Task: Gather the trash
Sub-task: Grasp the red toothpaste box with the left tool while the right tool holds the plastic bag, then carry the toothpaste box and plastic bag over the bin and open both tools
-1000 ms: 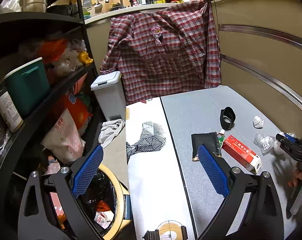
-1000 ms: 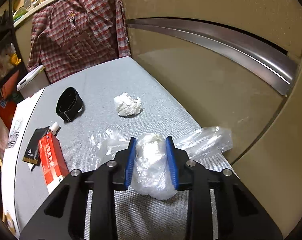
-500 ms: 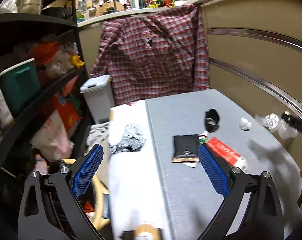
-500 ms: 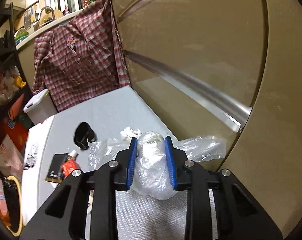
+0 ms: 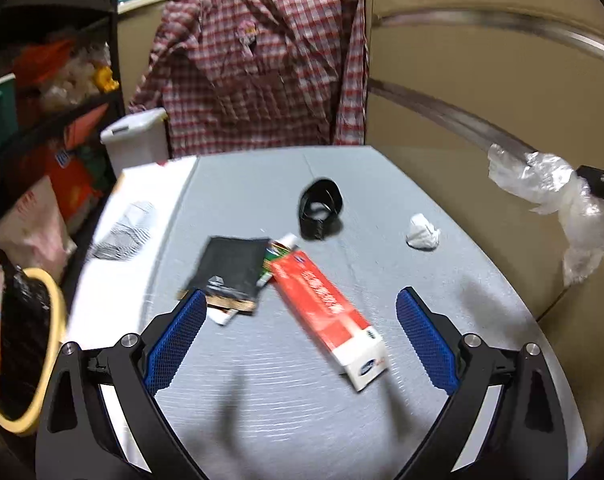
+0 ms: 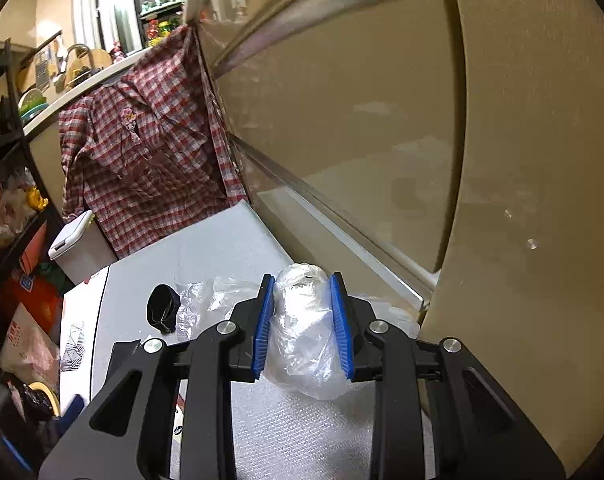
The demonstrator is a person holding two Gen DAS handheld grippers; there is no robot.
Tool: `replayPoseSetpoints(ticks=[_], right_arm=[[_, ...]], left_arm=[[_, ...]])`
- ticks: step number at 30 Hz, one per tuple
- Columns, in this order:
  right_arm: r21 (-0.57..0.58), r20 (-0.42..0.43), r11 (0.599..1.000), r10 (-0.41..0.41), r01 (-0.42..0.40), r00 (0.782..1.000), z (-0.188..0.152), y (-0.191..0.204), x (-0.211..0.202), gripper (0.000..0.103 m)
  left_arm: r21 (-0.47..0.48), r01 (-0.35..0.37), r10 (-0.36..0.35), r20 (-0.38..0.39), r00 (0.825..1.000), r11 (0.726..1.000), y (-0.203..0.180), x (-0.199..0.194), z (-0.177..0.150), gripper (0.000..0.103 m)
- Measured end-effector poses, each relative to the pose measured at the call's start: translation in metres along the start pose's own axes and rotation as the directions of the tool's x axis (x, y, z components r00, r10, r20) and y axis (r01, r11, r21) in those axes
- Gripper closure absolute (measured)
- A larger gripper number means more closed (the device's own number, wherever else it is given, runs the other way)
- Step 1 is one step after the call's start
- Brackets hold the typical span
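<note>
left hand-held gripper (image 5: 297,338) above red box (image 5: 326,312)

Left claw (image 5: 297,344): black plastic frame, two angled arms with triangular cut-outs, round silver screws at the joints. Fingers (image 5: 173,340) faced with blue ribbed pads.

Right claw (image 6: 304,326): same build, black arms with triangular cut-outs, four silver screw heads across the linkage. Pads (image 6: 261,324) blue, finely ribbed, on black backing blocks.
</note>
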State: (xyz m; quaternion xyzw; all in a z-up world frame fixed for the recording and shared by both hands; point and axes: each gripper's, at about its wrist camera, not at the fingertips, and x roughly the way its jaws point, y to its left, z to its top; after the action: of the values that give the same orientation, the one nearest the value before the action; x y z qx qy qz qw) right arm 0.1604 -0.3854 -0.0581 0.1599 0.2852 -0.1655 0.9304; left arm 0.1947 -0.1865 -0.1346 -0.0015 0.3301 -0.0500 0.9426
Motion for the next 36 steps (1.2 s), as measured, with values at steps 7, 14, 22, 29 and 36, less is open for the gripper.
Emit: replayPoseSetpoints(ticks=[7,14,22,29,36], right_arm=[[0.047,-0.031,0.999,0.015,-0.013,0.999,-0.001,-0.006,0.008,0.075],[0.048,-0.042,0.999,0.012,-0.010,0.999,0.000,-0.008,0.012,0.075],[0.045,-0.037,0.999,0.009,-0.007,0.999,0.000,-0.009,0.012,0.075],[-0.003,-0.023,1.000,0.025,-0.025,0.999,-0.003,0.005,0.000,0.075],[-0.102,-0.005,0.989,0.104,-0.104,0.995,-0.012,0.045,-0.025,0.075]], left_arm=[[0.001,-0.011,0.011,-0.079,0.997,1.000,-0.015,0.033,-0.002,0.018],[-0.011,0.049,-0.050,-0.167,0.985,0.999,-0.008,0.044,-0.008,0.066],[-0.025,0.098,-0.100,-0.112,0.989,0.995,0.022,0.000,0.004,0.068],[-0.050,0.089,-0.091,-0.037,0.995,0.995,0.070,-0.051,0.019,0.068],[-0.039,0.019,-0.019,0.021,1.000,0.999,0.119,-0.107,0.026,0.068]])
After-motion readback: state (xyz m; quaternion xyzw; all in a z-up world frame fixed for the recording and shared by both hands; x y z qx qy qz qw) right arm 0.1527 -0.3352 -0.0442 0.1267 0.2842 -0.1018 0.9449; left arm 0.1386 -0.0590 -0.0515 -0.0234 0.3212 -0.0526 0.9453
